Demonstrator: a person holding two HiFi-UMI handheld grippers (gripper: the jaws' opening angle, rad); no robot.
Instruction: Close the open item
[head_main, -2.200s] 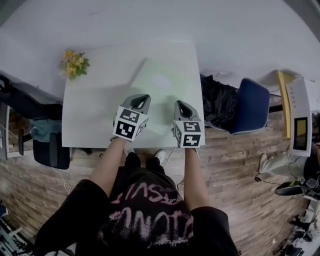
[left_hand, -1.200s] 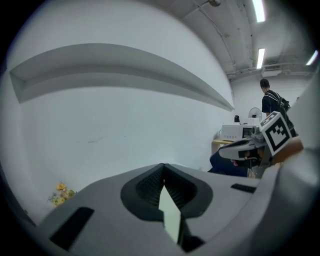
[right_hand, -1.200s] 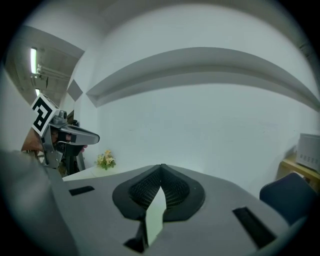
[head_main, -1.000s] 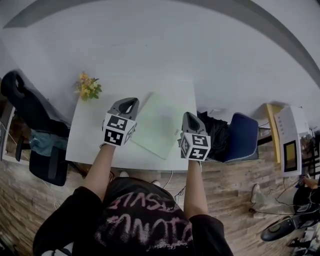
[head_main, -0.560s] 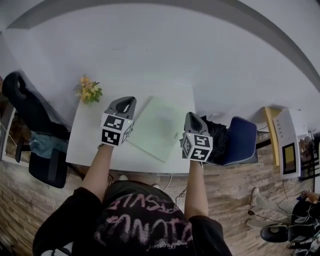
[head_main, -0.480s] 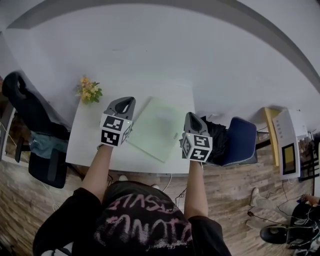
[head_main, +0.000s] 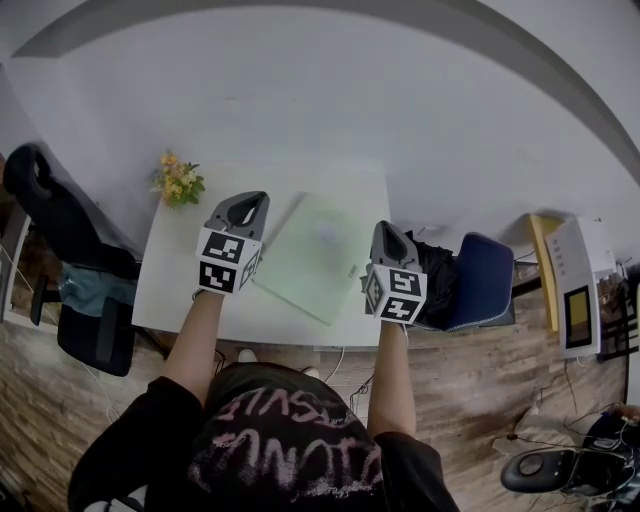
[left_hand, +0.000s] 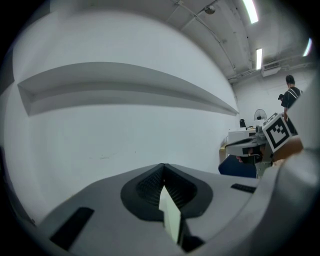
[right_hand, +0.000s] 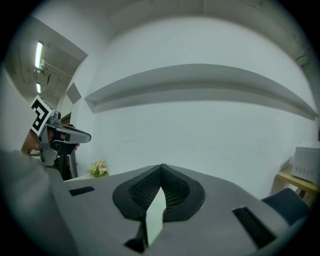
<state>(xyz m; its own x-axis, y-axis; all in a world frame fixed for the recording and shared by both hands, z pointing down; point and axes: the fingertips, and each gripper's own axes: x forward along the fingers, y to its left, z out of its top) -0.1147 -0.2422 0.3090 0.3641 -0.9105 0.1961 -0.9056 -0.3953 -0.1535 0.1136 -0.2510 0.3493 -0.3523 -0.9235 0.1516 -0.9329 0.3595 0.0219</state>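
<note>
A white tabletop (head_main: 170, 285) stands against a plain white wall, and the pale green flat item (head_main: 318, 255) lies askew on it, apparently already folded flat. The left claw (head_main: 248, 203) and right claw (head_main: 388, 235) hover either side of it, both pressed together on nothing. It looks thin, stiff, light and smooth, likely to slide, so I would push down on its top face near a free edge rather than pinch.
</note>
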